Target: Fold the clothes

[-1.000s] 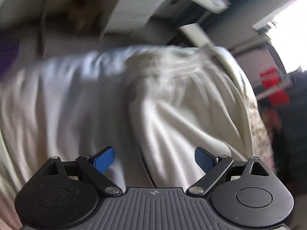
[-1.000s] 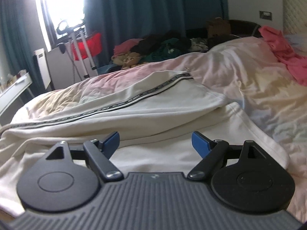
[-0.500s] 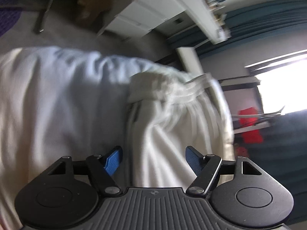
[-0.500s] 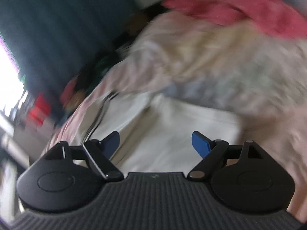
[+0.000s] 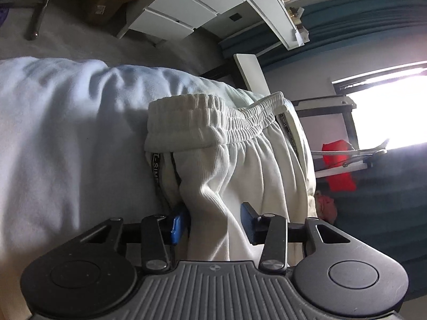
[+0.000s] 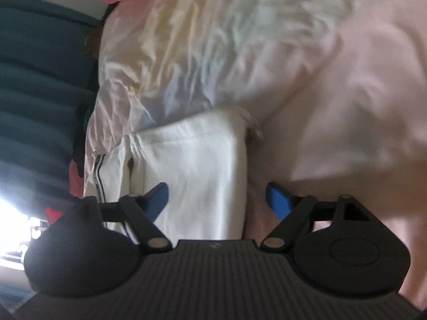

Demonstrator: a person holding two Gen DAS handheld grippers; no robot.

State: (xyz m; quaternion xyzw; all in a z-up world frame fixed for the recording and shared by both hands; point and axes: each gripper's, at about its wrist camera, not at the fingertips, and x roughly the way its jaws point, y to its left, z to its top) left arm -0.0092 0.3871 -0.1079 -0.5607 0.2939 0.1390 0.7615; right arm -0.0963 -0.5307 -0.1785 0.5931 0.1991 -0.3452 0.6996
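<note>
white trousers [image 5: 234, 165] lie on the bed [image 5: 58, 138], elastic waistband [image 5: 213, 117] toward the bed edge, black side stripe [image 5: 156, 170] showing. the left gripper [image 5: 212, 221] straddles a raised fold of fabric below the waistband; its jaws stand narrow around the fold, with some gap on one side, so a firm grip cannot be confirmed. the right gripper [image 6: 217, 200] sits over the trousers [image 6: 192, 165] at the leg end, jaws wide, holding nothing. judgement: one gripper at each end suits lifting the garment for a lengthwise fold. a white desk [image 5: 186, 8] stands beyond.
</note>
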